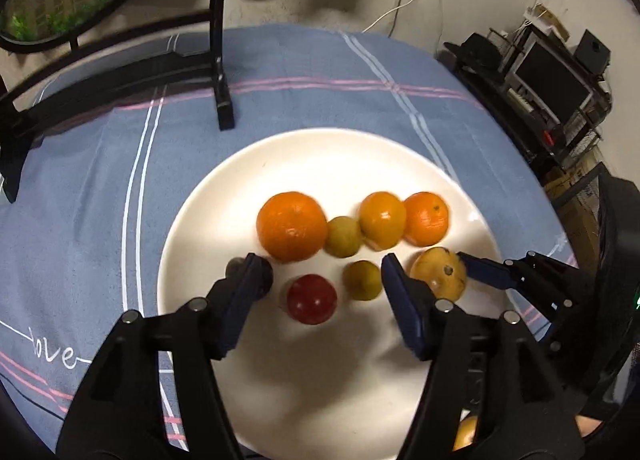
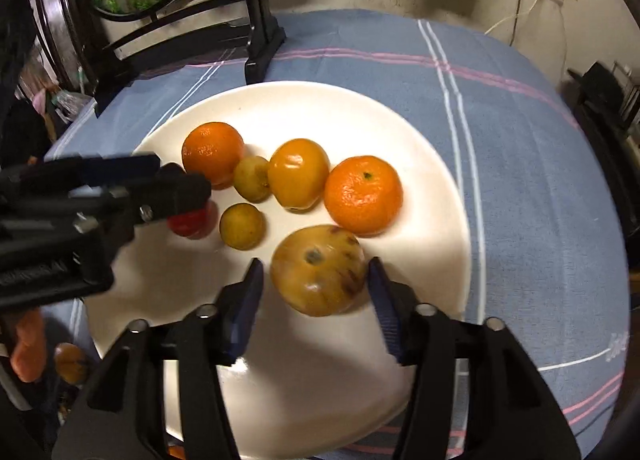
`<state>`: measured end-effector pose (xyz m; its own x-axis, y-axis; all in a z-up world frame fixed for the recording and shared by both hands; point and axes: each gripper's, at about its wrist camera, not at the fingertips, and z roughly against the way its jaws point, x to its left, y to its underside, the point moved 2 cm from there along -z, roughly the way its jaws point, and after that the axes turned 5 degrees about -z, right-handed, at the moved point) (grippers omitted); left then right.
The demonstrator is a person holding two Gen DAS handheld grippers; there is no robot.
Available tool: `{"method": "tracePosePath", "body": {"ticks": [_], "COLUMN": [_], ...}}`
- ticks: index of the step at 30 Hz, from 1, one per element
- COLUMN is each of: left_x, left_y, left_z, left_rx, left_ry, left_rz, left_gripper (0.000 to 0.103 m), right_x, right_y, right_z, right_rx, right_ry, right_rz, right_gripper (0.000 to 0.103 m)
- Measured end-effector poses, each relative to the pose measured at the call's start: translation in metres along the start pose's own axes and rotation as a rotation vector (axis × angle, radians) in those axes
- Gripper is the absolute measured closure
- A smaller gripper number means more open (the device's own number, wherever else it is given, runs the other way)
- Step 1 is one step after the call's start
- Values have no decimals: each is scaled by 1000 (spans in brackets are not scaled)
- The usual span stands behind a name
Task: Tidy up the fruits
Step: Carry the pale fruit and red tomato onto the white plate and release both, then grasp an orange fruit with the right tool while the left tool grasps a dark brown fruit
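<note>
Plate: a white plate (image 2: 400,131) is seen on the blue striped cloth (image 2: 520,139) over the surface, with seven fruits on it.
Back row: a large orange (image 1: 291,224), a small green fruit (image 1: 343,236), a yellow-orange fruit (image 1: 382,219) and a mandarin (image 1: 426,217) are lined up, touching or nearly so.
Front row: a red fruit (image 1: 312,298) and a second green fruit (image 1: 362,280) are set in front, and a spotted yellow fruit (image 2: 318,271) is being added at the right end.
Right gripper (image 2: 316,292): the spotted fruit is straddled by the fingers, which are spread about as wide as it; whether the pads touch it cannot be told through the blur.
Left gripper (image 1: 324,280): the fingers are spread wide over the red and green fruits, and nothing is gripped.
Progress: the sorting is judged well along, with two rows nearly formed on the plate.
Left to do: another orange fruit (image 2: 70,368) is glimpsed below the surface edge, so at least one piece may remain.
Writing: "love" (image 1: 54,354) is read in white script on the cloth; no brands or labels are made out.
</note>
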<state>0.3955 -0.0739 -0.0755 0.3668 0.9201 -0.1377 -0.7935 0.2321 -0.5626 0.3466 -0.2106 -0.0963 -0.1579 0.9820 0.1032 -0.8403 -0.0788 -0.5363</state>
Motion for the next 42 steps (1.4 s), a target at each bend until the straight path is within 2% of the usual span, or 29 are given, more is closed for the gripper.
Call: {"method": "tracePosePath", "body": {"ticks": [4,8,11,19,24,29,39,42], "left_x": [-1,-2,-4,-13,-11,-7,2,5], "left_y": [10,38,71,202,256,271,272,272], "left_z": [32,75,107,167,191,201,201,197], "left_rx": [-28,-66,-89,-132,-133,-145,-150,-140], "left_ry": [-4,-5,-24,-110,-129,-146,-126,-125], "left_rz": [-4,-5,11,84,88,86,107,107], "left_gripper": [37,31,29,24,24,20,20,20], "right_x": [2,5,9,32,53,73,92,93], "right_y": [9,35,68,181,214,217,215,214], "right_z": [34,69,97,136,141,145,131,126], "right_rx": [-36,-27,-22,-26,-3,-7,27,4], "right_ry": [-5,-63,-79,-97,-150,-156,-134,-110], "right_rz": [19,4,-2,-102,-140,-105,-58,-45], "right_gripper": [37,37,37,36,36,36,36,36]}}
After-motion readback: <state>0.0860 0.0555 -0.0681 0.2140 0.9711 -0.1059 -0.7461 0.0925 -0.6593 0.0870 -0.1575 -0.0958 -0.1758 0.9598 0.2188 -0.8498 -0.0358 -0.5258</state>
